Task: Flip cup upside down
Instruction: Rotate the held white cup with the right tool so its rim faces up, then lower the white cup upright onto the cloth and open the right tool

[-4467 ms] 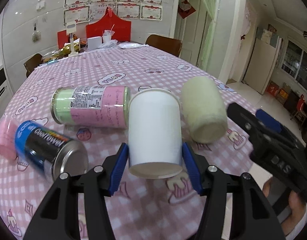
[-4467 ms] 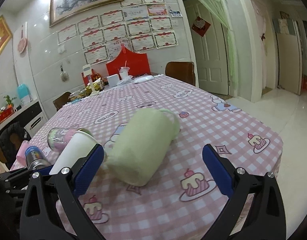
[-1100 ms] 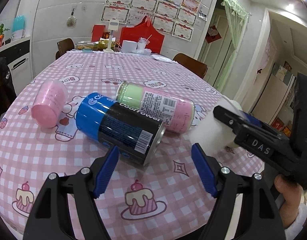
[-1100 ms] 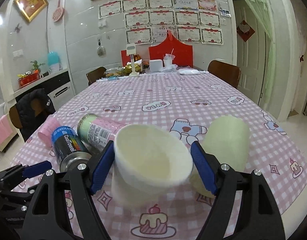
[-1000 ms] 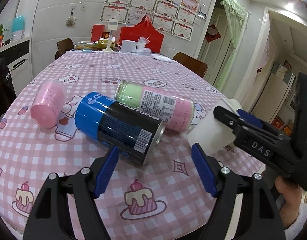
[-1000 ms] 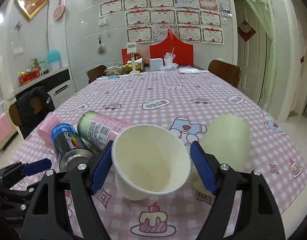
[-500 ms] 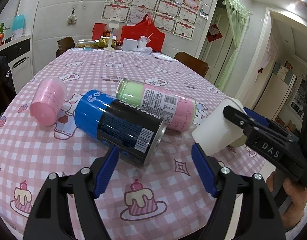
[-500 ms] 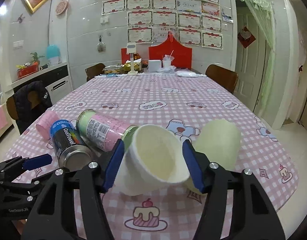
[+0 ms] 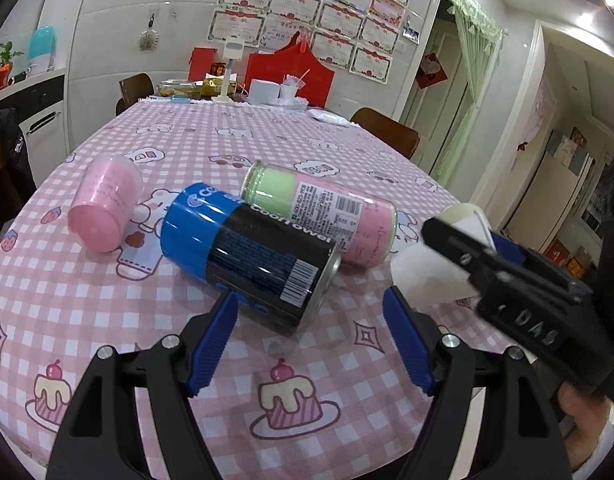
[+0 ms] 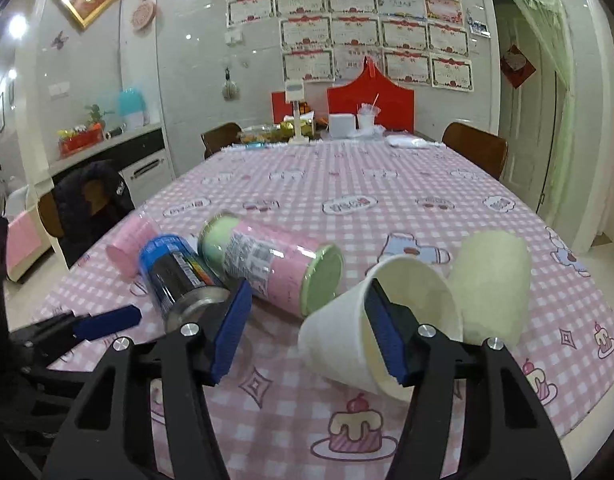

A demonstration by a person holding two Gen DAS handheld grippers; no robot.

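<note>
The right gripper point(image 10: 309, 326) has its jaws apart, and its right blue pad point(image 10: 383, 330) sits inside the mouth of the white cup point(image 10: 347, 332), against the inner wall; the left pad stands clear of the cup, with nothing pinched between the two. The cup is tilted on its side on the pink checked tablecloth point(image 10: 387, 200), mouth toward the camera and base pointing left and down near the cloth. Just right of it lies a pale fuzzy cup point(image 10: 491, 280), and to its left a pink-and-green can point(image 10: 271, 264) lies on its side beside a blue-and-black can point(image 10: 175, 276). The left gripper point(image 9: 311, 340) hangs wide open and empty above the cloth, its pads framing the near end of the blue-and-black can without touching it. A pink cup point(image 9: 105, 208) lies further left.
</note>
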